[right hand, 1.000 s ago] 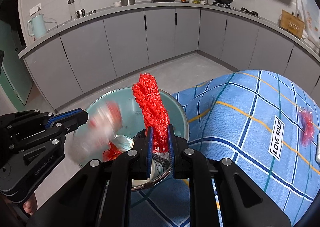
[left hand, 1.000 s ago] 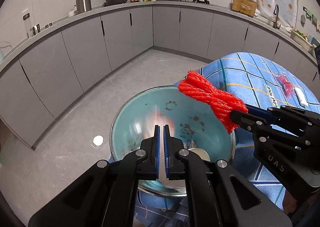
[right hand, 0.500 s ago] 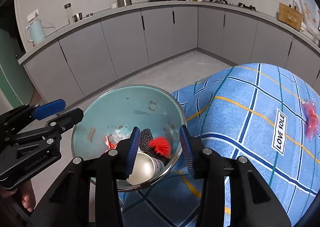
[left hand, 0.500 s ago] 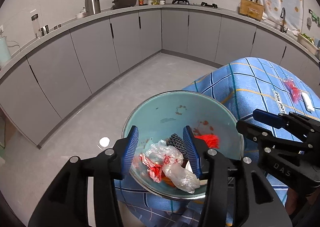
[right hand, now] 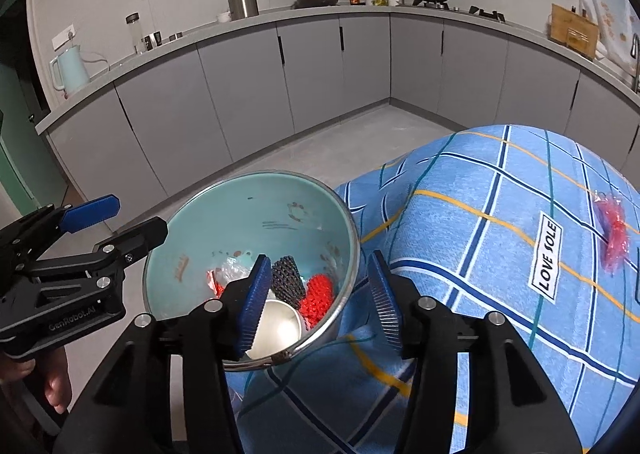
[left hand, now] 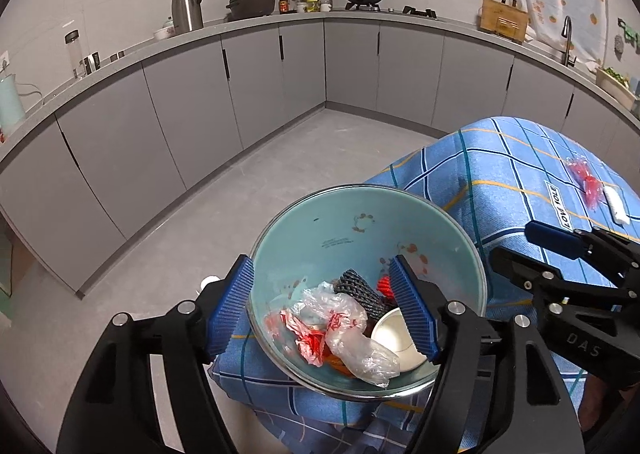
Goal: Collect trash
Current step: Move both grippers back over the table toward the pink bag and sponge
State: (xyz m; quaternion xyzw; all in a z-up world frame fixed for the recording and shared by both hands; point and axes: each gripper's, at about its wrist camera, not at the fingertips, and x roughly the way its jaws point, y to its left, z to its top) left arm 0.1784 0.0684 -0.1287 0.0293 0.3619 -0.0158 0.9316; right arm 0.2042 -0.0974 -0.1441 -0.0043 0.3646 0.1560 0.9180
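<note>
The left gripper (left hand: 322, 306) is hovering over the teal bowl (left hand: 352, 214), its blue-padded jaws standing apart and having just been opening, with nothing pressed between them. Below and between its fingers, the trash is lying in the bottom of the bowl: a crumpled clear plastic bag (left hand: 344, 318) with red print, a dark mesh sleeve (left hand: 356, 290) just beyond it, a bit of red netting (left hand: 384, 284) against the right finger, and a white cup (left hand: 390, 334) lying on its side nearest the gripper.

The right gripper (right hand: 318, 296) is hanging over the near right rim of the same bowl (right hand: 240, 214), its jaws also apart and having just been opening, holding nothing. Its left finger is sitting above the inside of the bowl and its right finger outside the rim, above the blue checked cloth (right hand: 480, 254) covering the surface. Between its fingers the red netting (right hand: 318, 296) is resting in the bowl, beside the dark mesh sleeve (right hand: 286, 280) and the white cup (right hand: 278, 328).

Well to the right of both grippers, a red plastic wrapper (right hand: 612, 234) is lying on the cloth beyond a "LOVE SOLE" label (right hand: 546, 256). In the left wrist view a small white object (left hand: 616, 206) is lying just beside that wrapper (left hand: 586, 182).
</note>
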